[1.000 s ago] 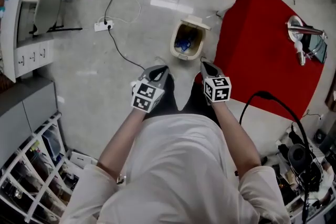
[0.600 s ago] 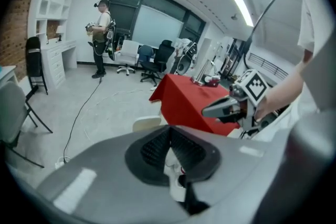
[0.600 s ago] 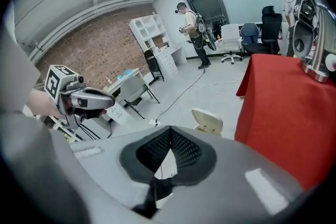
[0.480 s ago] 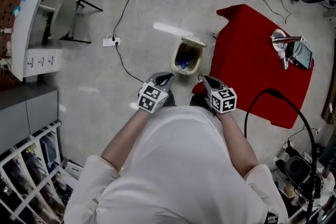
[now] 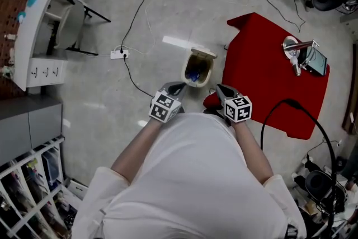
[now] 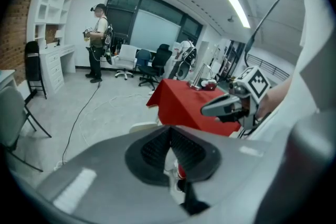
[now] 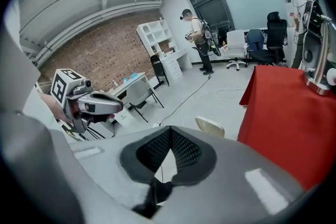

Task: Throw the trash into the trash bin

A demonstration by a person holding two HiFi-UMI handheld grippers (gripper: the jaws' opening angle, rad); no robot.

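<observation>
The cream trash bin (image 5: 197, 69) stands open on the grey floor, just ahead of me, with blue trash (image 5: 193, 76) inside it. My left gripper (image 5: 176, 88) hangs short of the bin's left side, jaws shut and empty. My right gripper (image 5: 222, 89) hangs short of its right side, also shut with nothing in it. In the left gripper view the pads meet at the left gripper (image 6: 169, 129), and the bin's lid (image 6: 140, 126) shows just beyond. The right gripper (image 7: 169, 130) likewise shows closed pads in its own view, with the lid (image 7: 210, 126) ahead.
A table under a red cloth (image 5: 268, 75) stands right of the bin, carrying a metal fixture (image 5: 296, 53). A power strip (image 5: 120, 54) and cables lie on the floor to the left. A white desk (image 5: 33, 36) is at far left. A person (image 6: 97, 42) stands far off.
Both grippers have risen and the head view has pulled back, so the bin looks smaller and farther off. Both stay shut and empty.
</observation>
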